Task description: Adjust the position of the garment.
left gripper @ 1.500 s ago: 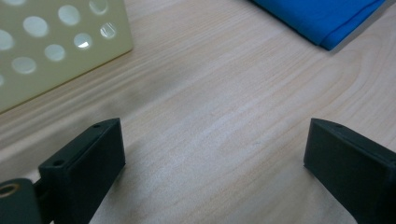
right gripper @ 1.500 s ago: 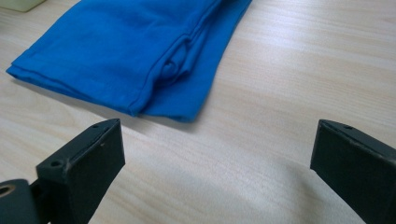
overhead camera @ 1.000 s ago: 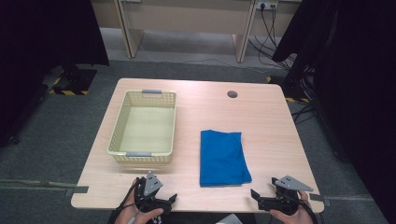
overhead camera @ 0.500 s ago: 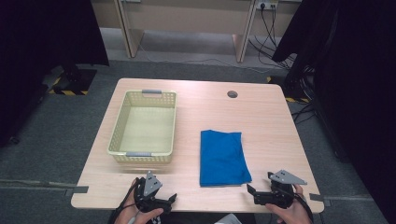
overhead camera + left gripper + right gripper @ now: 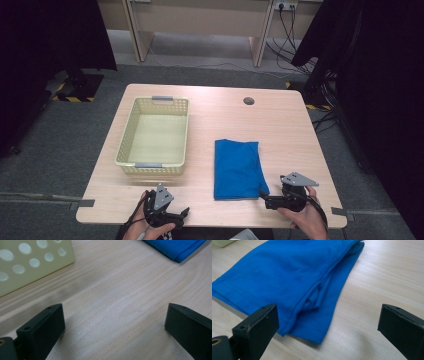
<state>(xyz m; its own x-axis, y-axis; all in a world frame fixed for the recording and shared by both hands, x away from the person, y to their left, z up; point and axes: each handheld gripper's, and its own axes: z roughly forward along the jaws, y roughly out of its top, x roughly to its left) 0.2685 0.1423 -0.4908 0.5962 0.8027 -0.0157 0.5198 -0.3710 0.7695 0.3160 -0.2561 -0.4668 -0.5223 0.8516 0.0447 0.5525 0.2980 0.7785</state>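
Observation:
A folded blue cloth (image 5: pixel 237 168) lies flat on the wooden table (image 5: pixel 220 115), right of centre. Its near right corner (image 5: pixel 312 332) sits just ahead of my right gripper (image 5: pixel 324 332), whose jaws stand wide apart and hold nothing. In the high view the right gripper (image 5: pixel 263 198) rests at the table's front edge, touching distance from the cloth's corner. My left gripper (image 5: pixel 182 214) lies at the front left edge, open over bare wood (image 5: pixel 112 322), with the cloth's edge (image 5: pixel 175 250) far ahead.
A pale yellow perforated basket (image 5: pixel 155 135) stands on the left half of the table, empty inside; its wall (image 5: pixel 30 262) is close ahead of the left gripper. A round cable hole (image 5: pixel 248 101) sits near the back edge. Dark curtains flank the table.
My right gripper has slid left along the front edge, closing in on the cloth's near right corner. The left gripper has stayed put.

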